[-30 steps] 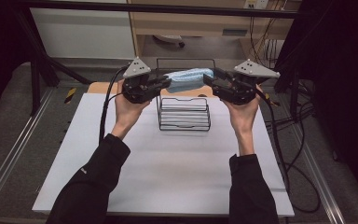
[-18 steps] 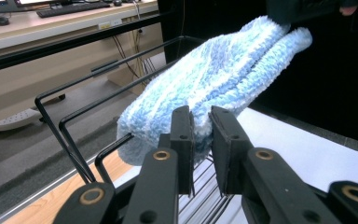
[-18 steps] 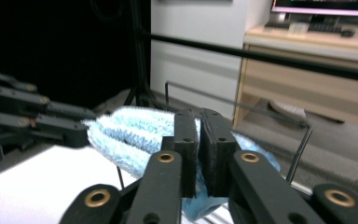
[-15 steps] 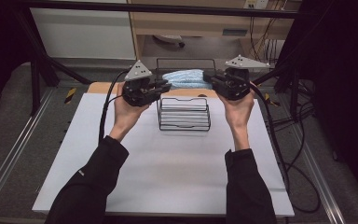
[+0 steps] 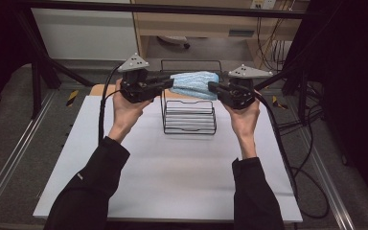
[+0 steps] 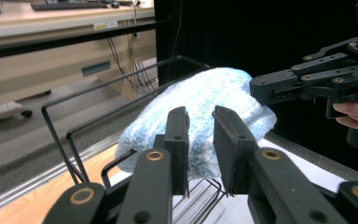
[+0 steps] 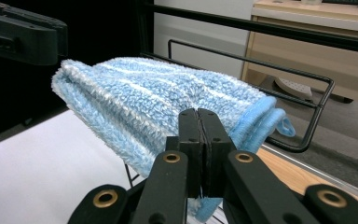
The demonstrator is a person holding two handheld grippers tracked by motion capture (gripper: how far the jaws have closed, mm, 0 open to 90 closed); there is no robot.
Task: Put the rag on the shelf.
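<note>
A folded, fluffy light-blue towel (image 5: 194, 84) hangs between my two grippers, above a black wire rack (image 5: 189, 129). My left gripper (image 5: 170, 85) holds its left end. In the left gripper view the jaws (image 6: 200, 114) stand a little apart with the thick pile of the towel (image 6: 205, 98) between them. My right gripper (image 5: 213, 87) has its jaws (image 7: 199, 114) pressed together on the towel's (image 7: 158, 98) bound edge, and a bit of blue cloth shows beneath them. Both grippers point inward at each other.
The rack stands at the far middle of the white table top (image 5: 172, 182), its tall back wire (image 7: 317, 116) behind the towel. A wooden strip (image 6: 23, 205) and a metal rail edge the table's far side. Cables (image 5: 311, 124) lie on the floor at the right.
The right gripper's jaws have closed on the towel's end. Both hands have stayed almost where they were, and the towel is still held above the rack.
</note>
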